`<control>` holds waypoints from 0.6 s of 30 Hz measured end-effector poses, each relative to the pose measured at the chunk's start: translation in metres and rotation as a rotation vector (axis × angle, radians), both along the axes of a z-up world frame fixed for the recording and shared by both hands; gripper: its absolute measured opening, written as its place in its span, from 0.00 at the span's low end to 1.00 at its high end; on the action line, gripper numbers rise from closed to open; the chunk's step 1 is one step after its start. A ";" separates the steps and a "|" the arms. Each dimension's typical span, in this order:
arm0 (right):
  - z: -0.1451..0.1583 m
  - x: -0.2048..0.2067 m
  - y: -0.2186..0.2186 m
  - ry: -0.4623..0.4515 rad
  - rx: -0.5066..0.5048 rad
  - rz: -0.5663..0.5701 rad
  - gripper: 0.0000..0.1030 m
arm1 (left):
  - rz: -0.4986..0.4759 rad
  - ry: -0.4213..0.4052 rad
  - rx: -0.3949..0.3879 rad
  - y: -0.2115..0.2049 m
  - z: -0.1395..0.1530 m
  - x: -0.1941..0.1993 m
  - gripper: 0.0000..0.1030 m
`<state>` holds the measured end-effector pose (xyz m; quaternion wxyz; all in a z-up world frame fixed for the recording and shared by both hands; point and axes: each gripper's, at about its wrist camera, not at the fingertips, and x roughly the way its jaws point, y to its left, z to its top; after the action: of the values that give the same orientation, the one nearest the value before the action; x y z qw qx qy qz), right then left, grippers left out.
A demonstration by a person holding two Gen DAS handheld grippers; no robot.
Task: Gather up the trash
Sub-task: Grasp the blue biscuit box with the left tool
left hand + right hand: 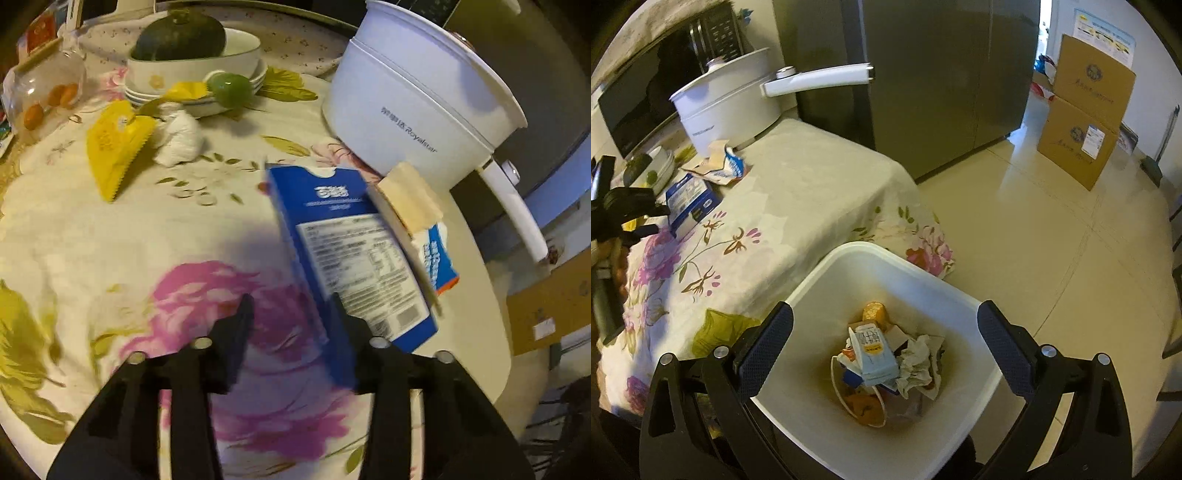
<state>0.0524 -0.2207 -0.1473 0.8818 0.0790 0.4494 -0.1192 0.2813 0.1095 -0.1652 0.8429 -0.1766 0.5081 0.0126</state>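
The blue carton [351,254] lies flat on the flowered tablecloth [129,229], near the table edge, its lower corner at the left gripper's [291,314] right finger; the jaws are partly spread, pinching nothing. Beyond it stands a white pot [417,96]. Only the right view shows the white bin [886,266] under the right gripper [886,332], jaws wide apart and empty, open floor [1052,229] beside.
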 end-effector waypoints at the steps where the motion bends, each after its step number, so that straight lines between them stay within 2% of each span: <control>1: 0.001 0.001 0.003 -0.002 0.005 0.007 0.93 | -0.001 0.008 -0.013 0.000 0.000 -0.001 0.76; 2: 0.002 0.001 0.006 -0.006 0.008 0.013 0.93 | 0.008 0.015 -0.036 0.001 0.001 -0.002 0.83; 4: 0.004 0.001 0.010 -0.014 0.008 0.027 0.93 | 0.023 0.019 -0.073 -0.001 0.005 0.000 0.86; 6: 0.004 0.000 0.009 -0.014 -0.004 0.033 0.93 | 0.022 0.024 -0.043 -0.016 0.009 0.008 0.93; 8: 0.003 -0.001 0.002 -0.007 0.004 0.026 0.93 | 0.018 0.050 0.038 -0.032 0.011 0.016 0.93; 12: 0.003 -0.001 -0.014 -0.001 0.078 0.001 0.93 | 0.055 0.104 0.118 -0.043 0.001 0.034 0.93; 15: 0.008 -0.004 -0.020 -0.017 0.140 0.010 0.93 | 0.074 0.111 0.110 -0.045 -0.005 0.045 0.93; 18: 0.013 -0.005 -0.020 -0.037 0.147 0.025 0.93 | 0.086 0.117 0.119 -0.052 -0.009 0.056 0.93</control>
<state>0.0471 -0.2411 -0.1339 0.8831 0.1401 0.4417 -0.0733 0.3375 0.0575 -0.1741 0.8196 -0.1468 0.5466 0.0891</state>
